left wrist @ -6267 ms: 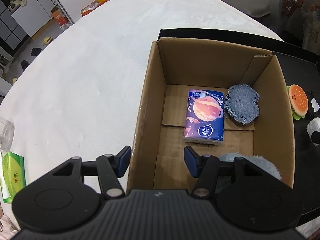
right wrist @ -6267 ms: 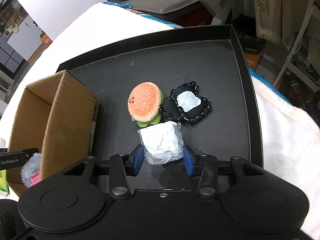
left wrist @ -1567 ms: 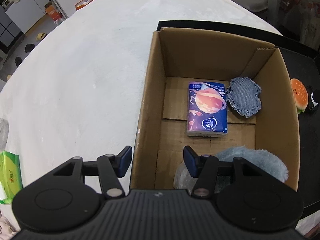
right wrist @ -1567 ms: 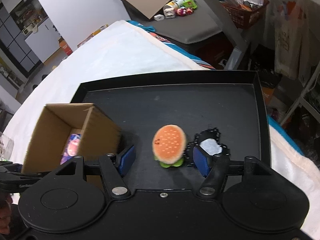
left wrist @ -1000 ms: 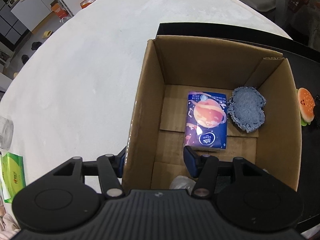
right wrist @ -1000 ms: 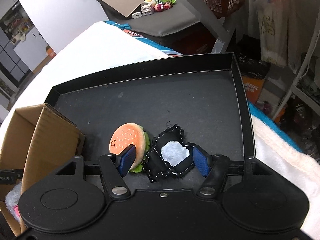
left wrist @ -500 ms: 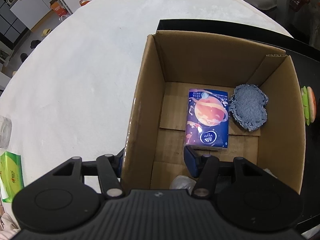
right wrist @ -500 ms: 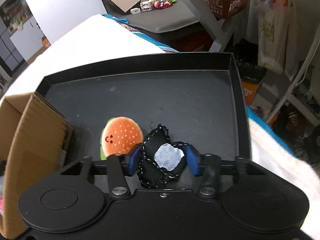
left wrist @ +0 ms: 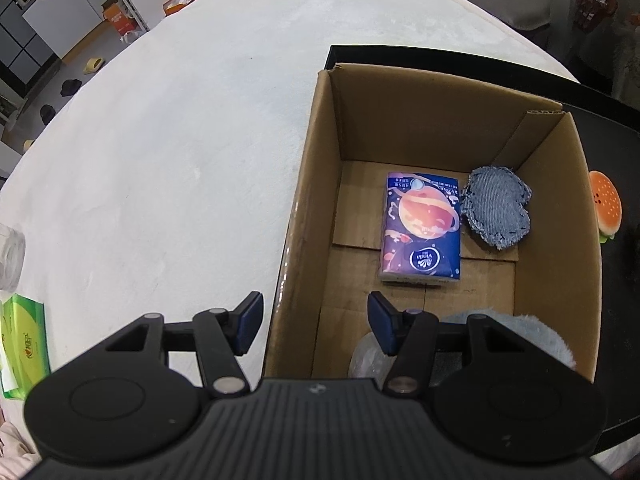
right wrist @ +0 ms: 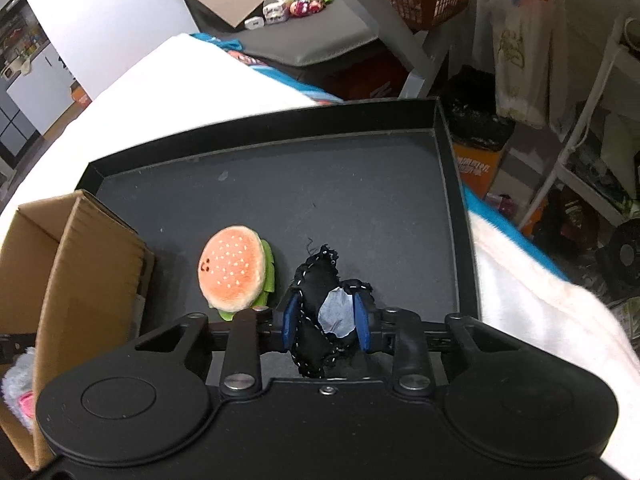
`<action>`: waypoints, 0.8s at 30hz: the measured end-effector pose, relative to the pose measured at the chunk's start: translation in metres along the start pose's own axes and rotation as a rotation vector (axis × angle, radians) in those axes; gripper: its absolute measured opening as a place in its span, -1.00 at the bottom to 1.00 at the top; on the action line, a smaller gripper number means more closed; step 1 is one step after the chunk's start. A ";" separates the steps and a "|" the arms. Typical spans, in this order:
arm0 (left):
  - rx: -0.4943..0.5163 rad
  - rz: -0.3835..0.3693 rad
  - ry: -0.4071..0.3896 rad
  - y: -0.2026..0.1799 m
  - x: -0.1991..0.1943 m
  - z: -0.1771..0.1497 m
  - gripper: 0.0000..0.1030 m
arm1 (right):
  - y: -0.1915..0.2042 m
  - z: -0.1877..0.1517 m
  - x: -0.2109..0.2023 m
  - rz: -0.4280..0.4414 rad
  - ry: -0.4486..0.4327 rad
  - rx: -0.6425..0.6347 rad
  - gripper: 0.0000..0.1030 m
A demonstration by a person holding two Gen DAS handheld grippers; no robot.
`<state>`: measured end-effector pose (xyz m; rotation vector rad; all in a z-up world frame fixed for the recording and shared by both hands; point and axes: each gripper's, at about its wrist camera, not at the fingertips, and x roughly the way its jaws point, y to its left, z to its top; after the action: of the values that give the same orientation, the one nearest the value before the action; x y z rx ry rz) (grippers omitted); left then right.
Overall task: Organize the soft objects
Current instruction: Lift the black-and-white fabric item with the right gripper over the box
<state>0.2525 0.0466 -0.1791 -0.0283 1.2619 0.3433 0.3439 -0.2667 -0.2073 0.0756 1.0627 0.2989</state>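
Your right claw (right wrist: 324,322), matt black plastic with smooth blue pads, is pressing into a black cloth patch (right wrist: 320,308) with white stitching and frayed edges. Beside it a plush burger (right wrist: 234,268) is showing soft, napped fabric on the matt black tray (right wrist: 360,208). Under your left claw (left wrist: 312,320), the plain brown cardboard box (left wrist: 560,216) is holding a glossy printed tissue pack (left wrist: 420,228), a frayed denim patch (left wrist: 498,212) and fluffy blue plush (left wrist: 532,336).

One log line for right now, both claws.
right claw: shut on black stitched fabric pouch | left claw: open, straddling brown cardboard box wall | orange burger plush: on black tray
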 end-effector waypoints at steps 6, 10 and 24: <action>-0.009 -0.018 -0.004 0.004 -0.003 -0.005 0.09 | 0.005 0.005 -0.015 0.007 -0.020 0.014 -0.44; -0.016 -0.031 -0.009 0.006 -0.006 -0.008 0.09 | 0.014 0.008 -0.024 0.002 -0.030 -0.012 -0.44; -0.048 -0.070 -0.020 0.022 -0.008 -0.018 0.09 | 0.047 0.013 -0.053 0.022 -0.059 -0.073 -0.44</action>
<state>0.2279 0.0616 -0.1741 -0.1089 1.2296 0.3129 0.3218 -0.2353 -0.1460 0.0305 0.9925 0.3528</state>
